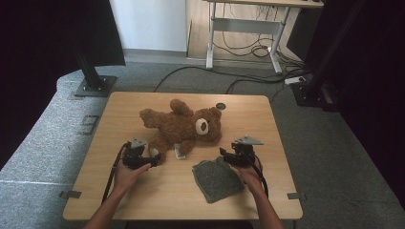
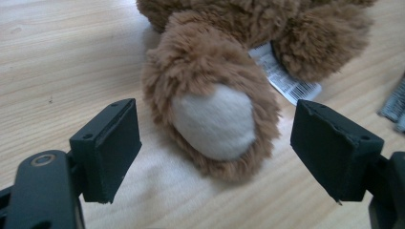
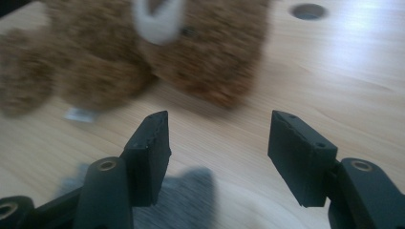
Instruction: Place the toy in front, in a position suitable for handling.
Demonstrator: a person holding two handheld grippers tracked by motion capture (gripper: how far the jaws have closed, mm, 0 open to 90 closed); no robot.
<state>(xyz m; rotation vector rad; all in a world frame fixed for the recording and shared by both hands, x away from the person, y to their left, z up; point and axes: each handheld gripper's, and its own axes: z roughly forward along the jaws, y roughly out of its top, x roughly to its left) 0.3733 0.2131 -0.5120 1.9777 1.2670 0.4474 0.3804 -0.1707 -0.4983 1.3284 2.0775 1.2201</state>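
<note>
The left hand-held gripper [image 1: 155, 159] has its jaws apart around a foot of the teddy bear [image 1: 184, 126], which lies mid-surface [image 1: 143, 195], long axis slanting, head toward the right. The right hand-held gripper [image 1: 223, 156], jaws apart and empty, hovers over the grey cloth [image 1: 216, 179].

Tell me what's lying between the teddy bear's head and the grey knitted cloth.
Bare wood. In the high view, a strip of table separates the teddy bear from the grey knitted cloth; the bear's white tag lies off to the left.

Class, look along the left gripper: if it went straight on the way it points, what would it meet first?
Most likely the teddy bear's foot, with its pale sole facing the left gripper. The foot lies between the open fingers, apparently untouched.
</note>
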